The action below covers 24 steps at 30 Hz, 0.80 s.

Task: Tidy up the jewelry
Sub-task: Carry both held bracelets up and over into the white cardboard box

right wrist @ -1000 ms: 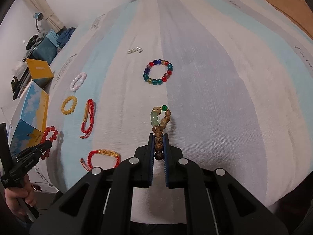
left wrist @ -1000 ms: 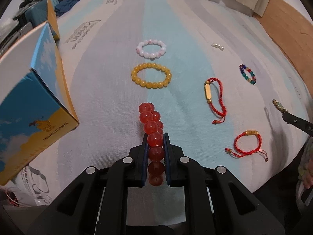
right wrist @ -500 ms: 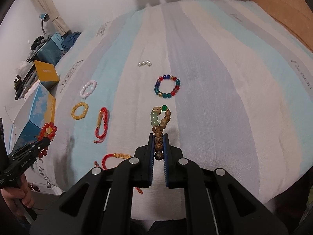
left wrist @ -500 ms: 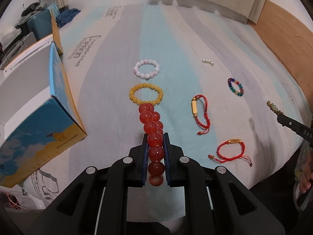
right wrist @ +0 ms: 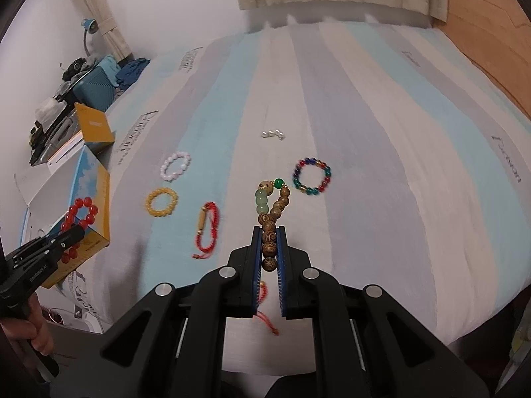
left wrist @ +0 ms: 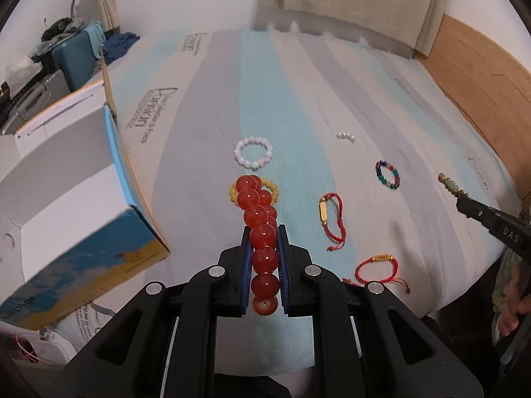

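Both tongs pinched bracelets above the bed [left wrist: 212, 106]
Left tongs [left wrist: 264, 232] clamped red bead bracelet [left wrist: 260, 229] beside the box [left wrist: 76, 199]; right tongs [right wrist: 268, 232] clamped wooden bead bracelet [right wrist: 270, 219], right of the box

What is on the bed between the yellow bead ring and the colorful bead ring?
In the right wrist view, a red cord bracelet lies between the yellow bead bracelet and the multicolored bracelet; the held wooden bead bracelet hangs across that stretch too.
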Available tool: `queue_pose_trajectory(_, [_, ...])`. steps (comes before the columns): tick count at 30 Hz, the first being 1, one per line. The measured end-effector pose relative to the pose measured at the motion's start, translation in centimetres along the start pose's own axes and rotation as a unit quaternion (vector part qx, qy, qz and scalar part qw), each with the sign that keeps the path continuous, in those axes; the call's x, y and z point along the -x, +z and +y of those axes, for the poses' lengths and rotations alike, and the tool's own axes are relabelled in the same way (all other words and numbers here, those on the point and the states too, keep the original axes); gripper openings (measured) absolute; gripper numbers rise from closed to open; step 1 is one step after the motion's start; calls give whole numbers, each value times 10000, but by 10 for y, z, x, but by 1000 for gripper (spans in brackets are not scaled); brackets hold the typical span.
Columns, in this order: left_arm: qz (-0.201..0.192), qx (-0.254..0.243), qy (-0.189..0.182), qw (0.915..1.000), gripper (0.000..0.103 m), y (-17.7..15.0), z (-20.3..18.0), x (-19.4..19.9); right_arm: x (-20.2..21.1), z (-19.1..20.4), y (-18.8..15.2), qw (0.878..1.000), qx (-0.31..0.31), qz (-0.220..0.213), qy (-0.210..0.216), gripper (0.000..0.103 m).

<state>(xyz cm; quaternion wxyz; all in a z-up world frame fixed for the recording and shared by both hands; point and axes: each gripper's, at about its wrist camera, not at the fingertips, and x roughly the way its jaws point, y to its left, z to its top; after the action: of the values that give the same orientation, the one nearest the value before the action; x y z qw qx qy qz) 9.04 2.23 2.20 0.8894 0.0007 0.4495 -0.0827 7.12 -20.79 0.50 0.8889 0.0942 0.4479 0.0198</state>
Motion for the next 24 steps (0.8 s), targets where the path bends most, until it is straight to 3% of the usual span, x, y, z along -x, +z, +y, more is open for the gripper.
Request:
queue_pose_trajectory(14, [-258, 238, 175, 9992, 13, 15, 43, 40, 12, 87, 27, 9980, 541, -171, 290, 7])
queue_pose_trajectory(24, [-486, 550, 498, 9961, 13, 18, 100, 75, 13, 169, 41, 9925, 1004, -235, 656, 7])
